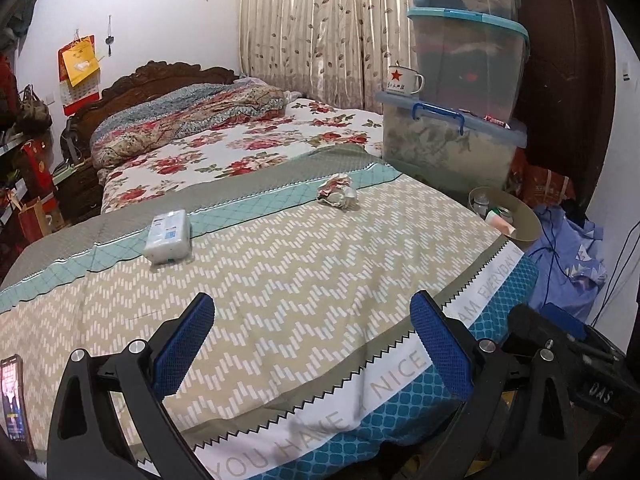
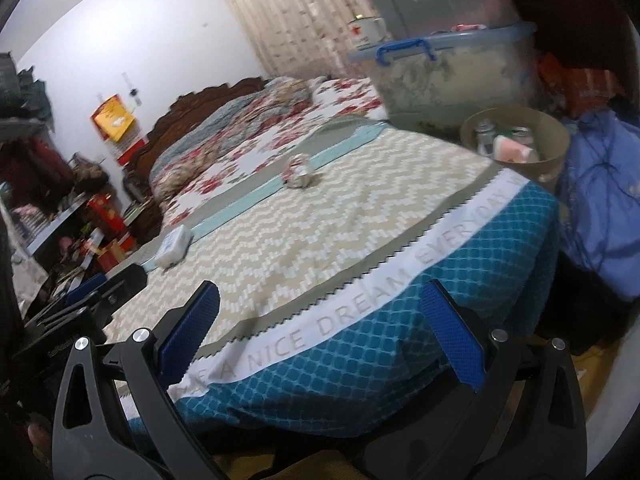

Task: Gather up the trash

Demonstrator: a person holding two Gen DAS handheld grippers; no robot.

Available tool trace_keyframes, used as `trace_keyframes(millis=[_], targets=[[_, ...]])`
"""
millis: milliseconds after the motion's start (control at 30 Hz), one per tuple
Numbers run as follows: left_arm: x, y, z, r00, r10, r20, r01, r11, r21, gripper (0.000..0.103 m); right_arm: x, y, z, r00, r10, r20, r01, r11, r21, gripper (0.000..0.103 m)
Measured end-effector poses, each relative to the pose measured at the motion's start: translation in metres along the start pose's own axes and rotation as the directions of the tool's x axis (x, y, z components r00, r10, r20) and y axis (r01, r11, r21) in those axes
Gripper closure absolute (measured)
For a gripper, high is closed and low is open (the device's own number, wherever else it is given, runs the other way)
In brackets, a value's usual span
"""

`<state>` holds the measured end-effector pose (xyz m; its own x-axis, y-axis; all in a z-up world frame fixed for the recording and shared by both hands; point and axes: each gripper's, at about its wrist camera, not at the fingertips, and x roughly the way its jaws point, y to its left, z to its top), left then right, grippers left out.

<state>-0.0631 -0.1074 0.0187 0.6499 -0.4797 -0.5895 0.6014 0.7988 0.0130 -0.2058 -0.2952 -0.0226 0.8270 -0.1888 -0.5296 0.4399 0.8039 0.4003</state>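
One crumpled paper wad [image 1: 337,191] lies on the bedspread [image 1: 280,264], left of the single round tan bin [image 1: 528,220] at the bed's corner; one white tissue pack [image 1: 168,237] sits farther left of the bin. Two grippers, left gripper [image 1: 312,344] and right gripper [image 2: 320,336], hover spread wide apart, each empty.

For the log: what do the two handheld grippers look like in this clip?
The left gripper and right gripper match: black plastic arms with triangular cut-outs and silver round pivot bolts, carrying flat fingers covered in blue textured pads. No sleeves or cables are visible.
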Motion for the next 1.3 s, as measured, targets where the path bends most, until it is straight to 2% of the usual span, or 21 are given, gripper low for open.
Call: trace_keyframes(millis=[300,433,600,867,1300], targets=[[-0.005,0.012,0.002,0.999,-0.001,0.040,0.002,0.999,-0.043,0.009,0.004,0.012,-0.001,1.000,0.010,-0.021,-0.012,0.998,-0.058,0.003],[-0.007,0.010,0.001,0.997,-0.013,0.072,0.015,1.000,-0.022,0.009,-0.009,0.008,0.007,0.998,-0.026,0.064,0.029,0.998,-0.051,0.003],[-0.002,0.015,0.001,0.997,-0.067,0.043,0.069,0.996,-0.054,0.009,-0.020,0.000,0.011,0.990,-0.067,0.125,0.072,0.997,-0.030,0.003],[-0.004,0.004,-0.001,0.999,-0.009,0.043,0.008,1.000,0.015,0.009,-0.017,-0.004,0.017,0.992,-0.072,0.102,0.076,0.997,-0.029,0.003],[-0.007,0.007,-0.002,0.998,-0.002,0.056,0.001,1.000,0.016,0.009,-0.014,-0.001,0.017,0.994,-0.057,0.095,0.061,0.997,-0.039,0.003]])
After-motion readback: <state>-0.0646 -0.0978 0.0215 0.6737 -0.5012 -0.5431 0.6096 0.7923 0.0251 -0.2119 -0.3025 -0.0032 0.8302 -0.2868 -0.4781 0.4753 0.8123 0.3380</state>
